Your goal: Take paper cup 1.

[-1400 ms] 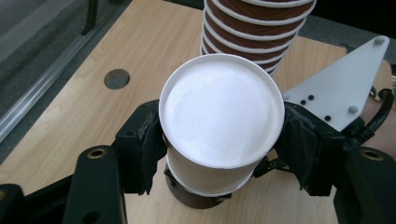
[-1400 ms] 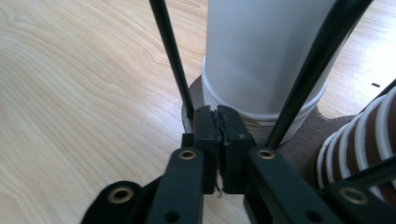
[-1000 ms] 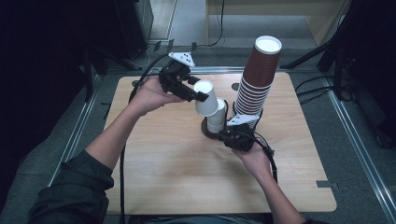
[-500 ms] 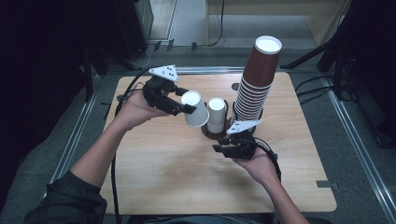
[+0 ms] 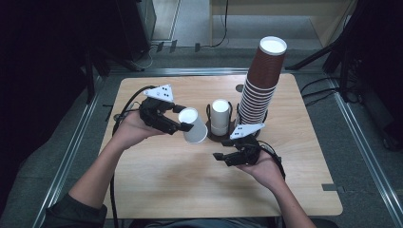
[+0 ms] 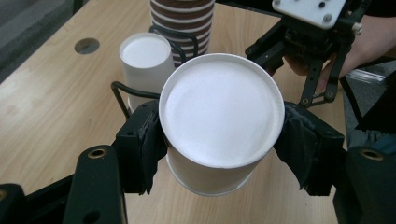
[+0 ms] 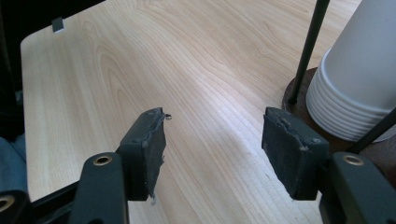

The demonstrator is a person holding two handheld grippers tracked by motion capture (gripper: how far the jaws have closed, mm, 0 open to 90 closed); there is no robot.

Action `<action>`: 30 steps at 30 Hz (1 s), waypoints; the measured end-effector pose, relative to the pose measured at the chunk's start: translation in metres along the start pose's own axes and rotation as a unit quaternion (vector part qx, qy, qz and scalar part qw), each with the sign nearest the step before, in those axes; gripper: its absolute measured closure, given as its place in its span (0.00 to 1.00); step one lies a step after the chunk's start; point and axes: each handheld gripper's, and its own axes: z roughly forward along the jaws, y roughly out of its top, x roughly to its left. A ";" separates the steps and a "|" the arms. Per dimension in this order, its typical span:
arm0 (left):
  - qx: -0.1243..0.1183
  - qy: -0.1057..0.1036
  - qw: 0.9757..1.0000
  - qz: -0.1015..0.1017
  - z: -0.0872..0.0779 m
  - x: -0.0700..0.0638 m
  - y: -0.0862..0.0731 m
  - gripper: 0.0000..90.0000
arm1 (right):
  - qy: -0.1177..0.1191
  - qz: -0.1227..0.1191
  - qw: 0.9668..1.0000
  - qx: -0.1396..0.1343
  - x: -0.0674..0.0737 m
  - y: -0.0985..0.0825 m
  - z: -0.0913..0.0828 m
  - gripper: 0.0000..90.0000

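Observation:
My left gripper (image 5: 184, 124) is shut on a single white paper cup (image 5: 194, 127), held tilted just above the table, left of the holder. In the left gripper view the pads press both sides of this cup (image 6: 219, 112), its mouth facing the camera. A stack of white cups (image 5: 220, 116) stands in a black wire holder (image 5: 209, 135), with a tall stack of brown cups (image 5: 261, 80) beside it. My right gripper (image 5: 222, 156) hovers in front of the holder; its jaws have just been opening and nothing is between them (image 7: 215, 140). The white stack (image 7: 359, 79) rises at their right.
The wooden table (image 5: 157, 190) has bare surface in front and to the left. A round hole (image 5: 239, 88) lies near the far edge. Metal rails run along both sides of the table, and cables trail from both grippers.
The left gripper has carried the white cup left and down, away from the white stack. The right gripper has drawn back slightly from the holder and its jaws have spread.

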 end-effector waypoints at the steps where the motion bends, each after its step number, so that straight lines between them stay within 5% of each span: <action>1: 0.001 0.000 1.000 -0.001 0.001 0.000 -0.003 0.39 | 0.001 0.001 1.000 0.000 0.000 0.000 0.000 0.42; 16: 0.006 -0.018 1.000 -0.018 0.027 -0.006 -0.033 0.38 | 0.028 -0.003 1.000 -0.014 -0.001 0.005 -0.002 0.31; 21: 0.021 -0.022 0.999 -0.010 0.035 -0.010 -0.040 0.38 | 0.046 -0.011 0.999 -0.016 -0.003 0.006 -0.002 0.21; 30: 0.033 -0.036 0.999 0.002 0.045 -0.015 -0.047 0.38 | 0.068 -0.035 0.997 -0.023 0.003 0.009 0.001 0.20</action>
